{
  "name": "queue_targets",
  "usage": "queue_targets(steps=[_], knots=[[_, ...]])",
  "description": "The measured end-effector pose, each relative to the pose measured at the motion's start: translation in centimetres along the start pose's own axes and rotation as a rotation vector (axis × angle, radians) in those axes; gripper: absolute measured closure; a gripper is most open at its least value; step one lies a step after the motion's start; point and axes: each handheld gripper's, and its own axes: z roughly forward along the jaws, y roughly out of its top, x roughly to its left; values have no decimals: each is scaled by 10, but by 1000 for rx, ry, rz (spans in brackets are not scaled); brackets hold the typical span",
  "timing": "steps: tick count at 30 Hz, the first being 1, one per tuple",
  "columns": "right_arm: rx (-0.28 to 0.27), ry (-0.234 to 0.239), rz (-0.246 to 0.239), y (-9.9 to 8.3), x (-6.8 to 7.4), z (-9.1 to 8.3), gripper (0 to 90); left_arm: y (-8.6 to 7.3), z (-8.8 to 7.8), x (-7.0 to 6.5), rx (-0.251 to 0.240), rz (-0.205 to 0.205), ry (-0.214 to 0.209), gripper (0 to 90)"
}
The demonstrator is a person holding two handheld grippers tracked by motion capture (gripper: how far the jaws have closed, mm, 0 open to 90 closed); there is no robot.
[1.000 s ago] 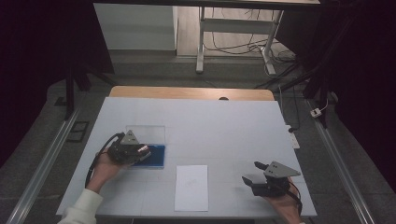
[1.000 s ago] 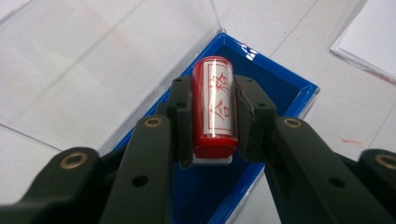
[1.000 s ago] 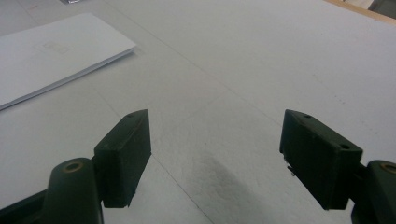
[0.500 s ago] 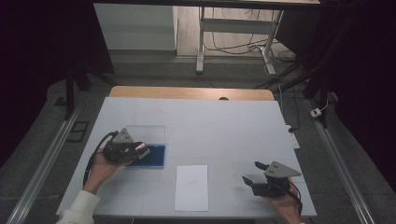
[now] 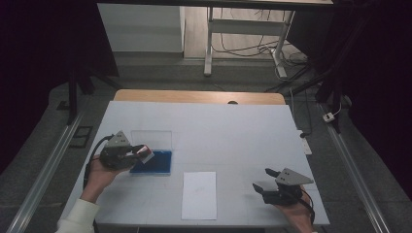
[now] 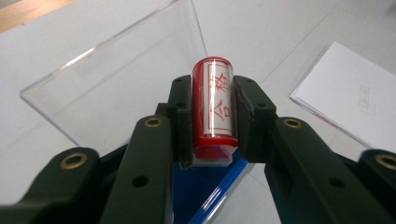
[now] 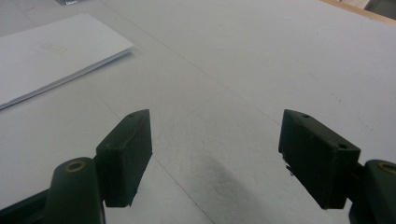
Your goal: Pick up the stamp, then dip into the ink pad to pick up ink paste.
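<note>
The left gripper point(image 6: 212, 116) has its two black jaws clamped on a small red cylindrical stamp with red characters on a white label point(image 6: 214, 105), gripping it by its sides and holding it above the table. Just beneath and ahead of that gripper lies a flat blue ink pad in a clear plastic case point(image 5: 155, 162), its transparent lid point(image 6: 121, 79) folded open on the far side. A white sheet of paper point(image 5: 199, 194) lies off to the gripper's right on the white table point(image 5: 233, 131). The right gripper point(image 5: 268, 180) hangs low over bare tabletop, well apart from the paper, its jaws spread wide with nothing between them.
</note>
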Motion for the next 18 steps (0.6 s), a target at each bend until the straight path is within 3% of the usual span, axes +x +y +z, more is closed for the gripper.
queue_targets(steps=[7,18], knots=[[0,-8,4,-1,1,-1,252,3,-9,-1,-44,-11,-10,698],[4,-9,2,0,1,-1,253,6,-7,-4,-45,-7,0,697]])
